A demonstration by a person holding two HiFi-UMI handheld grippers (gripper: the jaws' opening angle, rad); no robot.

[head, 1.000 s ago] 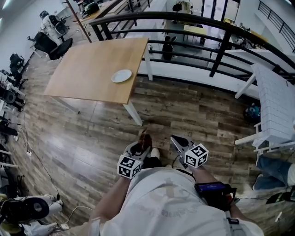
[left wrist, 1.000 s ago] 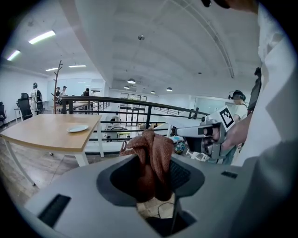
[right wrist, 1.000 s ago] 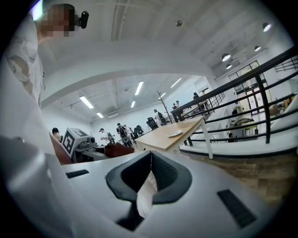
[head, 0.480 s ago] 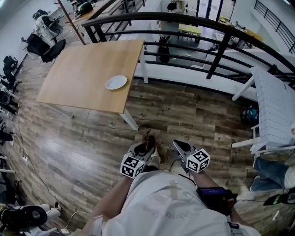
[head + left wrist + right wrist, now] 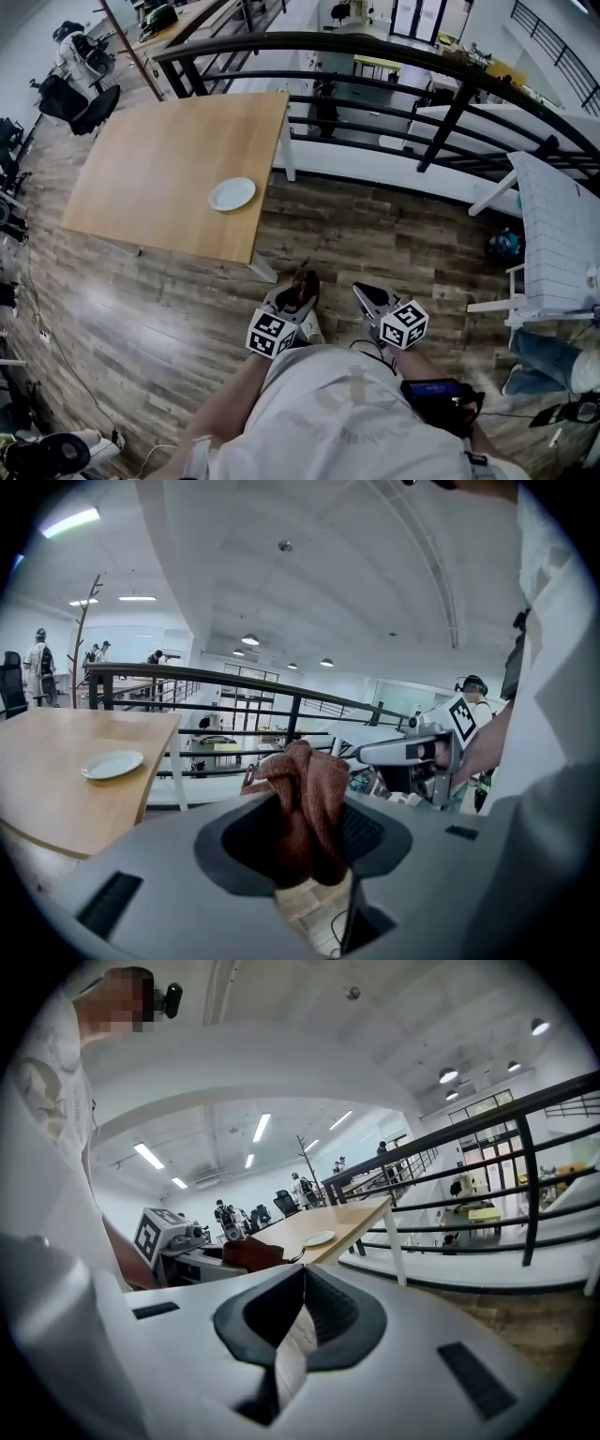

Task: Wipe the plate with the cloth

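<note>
nearer than a second ago but not yet in reach, plate (image 5: 232,194) lies on the far tabletop (image 5: 150,155); left tongs (image 5: 299,285) pinch the cloth (image 5: 309,794), right tongs (image 5: 301,1283) closed, empty.

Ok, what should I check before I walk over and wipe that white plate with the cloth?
1. Brown knitted cloth clamped in left gripper: ok.
2. Right gripper empty, jaws together: ok.
3. Round white plate lying flat on light wooden table: ok.
4. Plate within reach of the grippers: not ok, floor lies between.
5. Where the plate is dirty: cannot tell.
</note>
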